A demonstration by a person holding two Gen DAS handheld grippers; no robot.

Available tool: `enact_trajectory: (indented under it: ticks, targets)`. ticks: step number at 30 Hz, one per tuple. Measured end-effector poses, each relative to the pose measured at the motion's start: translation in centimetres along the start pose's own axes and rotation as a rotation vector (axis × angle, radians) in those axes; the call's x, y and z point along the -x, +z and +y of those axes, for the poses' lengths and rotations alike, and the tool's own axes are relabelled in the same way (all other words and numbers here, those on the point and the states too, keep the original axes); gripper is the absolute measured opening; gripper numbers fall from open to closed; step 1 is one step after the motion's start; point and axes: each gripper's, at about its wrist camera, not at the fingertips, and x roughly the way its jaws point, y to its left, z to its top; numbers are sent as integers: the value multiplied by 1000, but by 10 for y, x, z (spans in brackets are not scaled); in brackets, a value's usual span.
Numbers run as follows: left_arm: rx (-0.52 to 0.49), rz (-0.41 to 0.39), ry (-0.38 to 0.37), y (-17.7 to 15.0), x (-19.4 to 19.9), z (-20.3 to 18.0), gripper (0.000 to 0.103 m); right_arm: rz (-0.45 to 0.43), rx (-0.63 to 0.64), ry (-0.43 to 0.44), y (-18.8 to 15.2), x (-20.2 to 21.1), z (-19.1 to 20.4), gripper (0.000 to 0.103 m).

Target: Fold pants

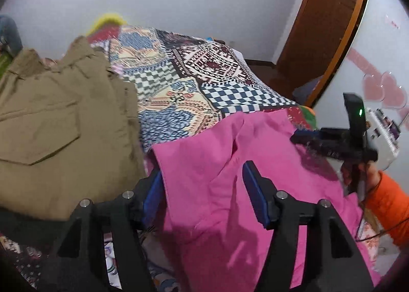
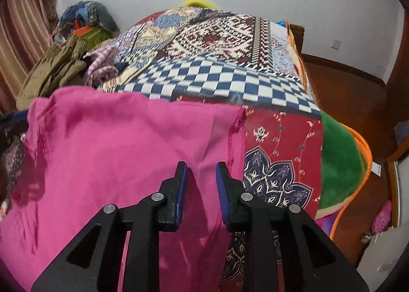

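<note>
Pink pants (image 1: 230,176) lie spread on the patterned bedspread (image 1: 179,79); they also show in the right wrist view (image 2: 115,143). My left gripper (image 1: 202,179) is open, its blue pads on either side of the pants' left part, just above the cloth. My right gripper (image 2: 200,166) is open over the pants' right edge, near a frayed seam (image 2: 231,148). It also shows in the left wrist view (image 1: 306,138), held by a hand in an orange sleeve, above the pants' right side.
Folded khaki pants (image 1: 58,125) lie to the left on the bed; they also show in the right wrist view (image 2: 56,66). A pile of clothes (image 2: 87,20) sits at the far left corner. A wooden door (image 1: 327,23) and floor (image 2: 352,102) lie right of the bed.
</note>
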Motion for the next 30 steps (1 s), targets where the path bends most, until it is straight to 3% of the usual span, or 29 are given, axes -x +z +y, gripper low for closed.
enact_trajectory:
  ticks: [3, 8, 12, 13, 15, 16, 17, 30]
  targets:
    - [14, 1, -40, 11, -8, -1, 60, -5, 10, 1, -2, 0, 2, 27]
    - [17, 8, -30, 24, -19, -4, 58, -4, 14, 13, -1, -1, 0, 29]
    - [42, 22, -17, 25, -24, 3, 49, -2, 25, 18, -4, -3, 0, 31]
    - [55, 22, -18, 24, -24, 5, 45, 0, 26, 20, -4, -3, 1, 31]
    - [74, 19, -4, 23, -24, 10, 26, -1, 22, 29, -2, -1, -1, 31]
    - [74, 18, 9, 23, -24, 12, 9, -5, 17, 34, -1, 0, -2, 31]
    - [74, 15, 15, 22, -24, 13, 5, -12, 8, 35, 1, 2, -4, 31]
    - [32, -65, 112, 12, -3, 12, 4, -8, -75, 12, 29, -18, -21, 32]
